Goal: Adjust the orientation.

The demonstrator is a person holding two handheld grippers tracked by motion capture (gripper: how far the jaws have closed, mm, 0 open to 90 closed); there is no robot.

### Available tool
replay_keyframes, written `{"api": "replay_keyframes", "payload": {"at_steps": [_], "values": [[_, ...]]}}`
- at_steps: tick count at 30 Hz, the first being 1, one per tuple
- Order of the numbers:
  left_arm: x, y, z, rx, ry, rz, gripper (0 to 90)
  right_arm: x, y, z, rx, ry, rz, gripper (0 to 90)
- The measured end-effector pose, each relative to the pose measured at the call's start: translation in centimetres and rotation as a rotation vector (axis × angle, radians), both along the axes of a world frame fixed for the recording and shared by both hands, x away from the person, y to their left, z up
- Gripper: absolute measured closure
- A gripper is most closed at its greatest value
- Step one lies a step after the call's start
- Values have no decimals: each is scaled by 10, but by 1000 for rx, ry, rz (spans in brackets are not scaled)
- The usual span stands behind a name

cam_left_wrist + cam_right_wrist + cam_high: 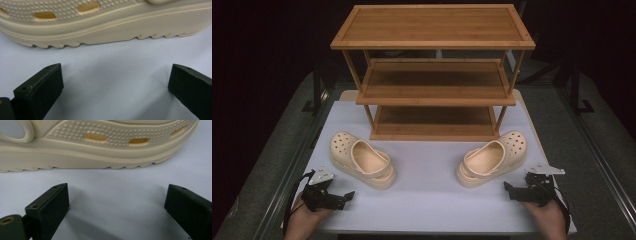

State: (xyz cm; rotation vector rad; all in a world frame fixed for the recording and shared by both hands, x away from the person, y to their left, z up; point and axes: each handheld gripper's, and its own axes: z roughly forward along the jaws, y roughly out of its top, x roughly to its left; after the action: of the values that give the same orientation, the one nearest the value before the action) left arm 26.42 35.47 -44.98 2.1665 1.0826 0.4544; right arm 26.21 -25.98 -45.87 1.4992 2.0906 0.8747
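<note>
Right now I have both tools low on the near edge of the mat, jaws spread wide and empty. The left clog (362,160) lies just beyond my left gripper (343,197), long axis slanting far-left to near-right; the right clog (492,158) mirrors it beyond my right gripper (510,189).

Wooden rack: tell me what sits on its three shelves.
The wooden rack has a bare top shelf, and the visible parts of the middle and bottom shelves look bare. The shelf above covers each one's back. Both clogs lie on the white mat in front.
</note>
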Motion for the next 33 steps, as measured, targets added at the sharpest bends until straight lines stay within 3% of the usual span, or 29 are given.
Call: {"api": "replay_keyframes", "payload": {"at_steps": [1,3,14,16,19,24,33], "values": [[-1,1,1,-8,-8,4,12,0,0,0,0,0,0,50],[-4,4,3,-16,-24,-10,151,0,0,0,1,0,0,50],[-5,19,21,-48,8,47,631,0,0,0,1,-1,0,50],[-3,20,24,-79,27,59,735,0,0,0,1,-1,0,50],[2,21,28,-94,37,71,900,0,0,0,2,-1,0,50],[9,22,35,-87,48,79,900,0,0,0,2,-1,0,50],[29,34,54,-81,12,117,900,0,0,0,1,-2,-1,50]]}}
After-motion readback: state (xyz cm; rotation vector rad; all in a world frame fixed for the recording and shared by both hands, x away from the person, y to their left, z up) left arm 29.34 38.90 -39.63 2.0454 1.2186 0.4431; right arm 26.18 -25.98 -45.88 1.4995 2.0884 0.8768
